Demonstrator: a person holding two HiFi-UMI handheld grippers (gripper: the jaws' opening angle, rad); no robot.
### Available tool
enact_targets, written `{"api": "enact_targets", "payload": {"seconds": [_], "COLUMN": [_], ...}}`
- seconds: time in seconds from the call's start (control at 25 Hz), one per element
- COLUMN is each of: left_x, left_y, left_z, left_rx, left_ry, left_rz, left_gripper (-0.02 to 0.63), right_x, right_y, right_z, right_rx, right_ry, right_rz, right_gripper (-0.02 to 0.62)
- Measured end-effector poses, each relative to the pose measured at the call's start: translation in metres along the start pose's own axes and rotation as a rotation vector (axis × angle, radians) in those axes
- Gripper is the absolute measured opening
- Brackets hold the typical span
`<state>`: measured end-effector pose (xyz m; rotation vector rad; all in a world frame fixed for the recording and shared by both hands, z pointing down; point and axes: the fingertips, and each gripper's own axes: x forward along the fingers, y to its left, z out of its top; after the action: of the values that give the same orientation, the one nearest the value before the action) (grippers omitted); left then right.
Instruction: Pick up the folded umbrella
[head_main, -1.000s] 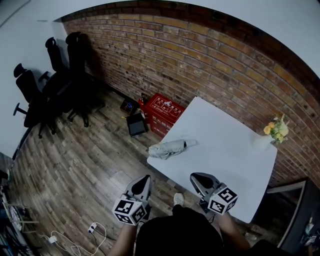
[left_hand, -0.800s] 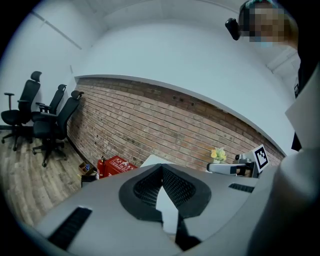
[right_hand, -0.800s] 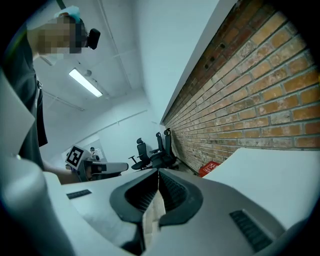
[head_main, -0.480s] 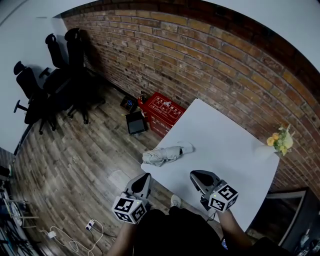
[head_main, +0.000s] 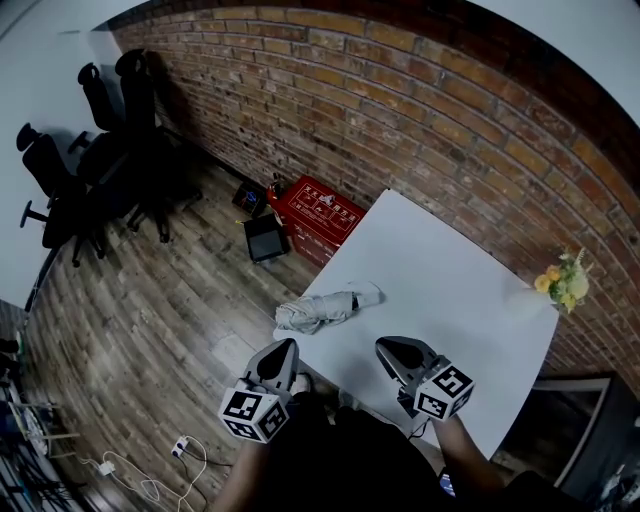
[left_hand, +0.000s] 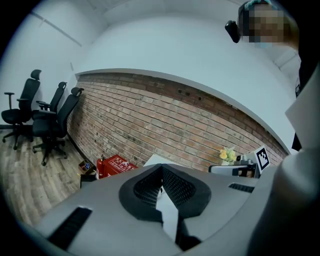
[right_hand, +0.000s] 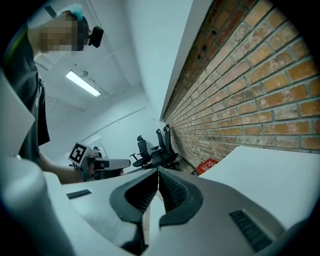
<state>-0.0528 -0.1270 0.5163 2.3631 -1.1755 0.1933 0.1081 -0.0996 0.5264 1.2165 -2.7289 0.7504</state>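
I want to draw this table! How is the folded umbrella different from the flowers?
The folded umbrella is grey and lies flat near the left edge of the white table. The flowers are yellow and stand upright at its right corner, by the brick wall. Both sit on that table.

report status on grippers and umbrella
Left gripper and right gripper both shut, empty. Folded umbrella lying on table corner, untouched, ahead of both. Nothing in the way.

- White table (head_main: 440, 290), yellow flowers (head_main: 562, 283) at its 3 o'clock corner.
- Red crate (head_main: 318, 207) on the floor, 11 o'clock of the table.
- Black office chairs (head_main: 90, 160) at 10 o'clock.
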Motion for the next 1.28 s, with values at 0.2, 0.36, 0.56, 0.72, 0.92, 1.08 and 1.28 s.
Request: {"api": "enact_targets", "payload": {"seconds": [0.2,0.36,0.56,0.72,0.92,1.08,1.28], "left_x": [0.006,0.013,0.028,0.042,0.064,0.078,0.101], "left_y": [0.013,0.024,0.033,0.036,0.04,0.04,0.035], "left_z": [0.004,0.008,0.013,0.011,0.004,-0.007,-0.028], "left_rx": [0.0,0.018,0.074,0.139,0.194,0.289,0.402], "left_ry": [0.009,0.031,0.076,0.118,0.18,0.246,0.324], "left_rz": [-0.023,-0.059,-0.124,-0.178,-0.243,-0.288,-0.356], "left_gripper": [0.014,0.014,0.014,0.014,0.014,0.014,0.015], "right_x": [0.013,0.024,0.036,0.042,0.049,0.053,0.057], "right_y": [-0.002,-0.001,0.001,0.001,-0.003,-0.006,-0.012], "right_z": [0.007,0.01,0.01,0.01,0.01,0.003,-0.008], "right_rx": [-0.005,0.002,0.02,0.034,0.04,0.035,0.062], "right_ry": [-0.006,-0.021,-0.038,-0.05,-0.062,-0.049,-0.053], "right_rz": [-0.022,-0.065,-0.114,-0.161,-0.216,-0.262,-0.293], "right_gripper": [0.023,0.023,0.023,0.023,0.023,0.023,0.023]}}
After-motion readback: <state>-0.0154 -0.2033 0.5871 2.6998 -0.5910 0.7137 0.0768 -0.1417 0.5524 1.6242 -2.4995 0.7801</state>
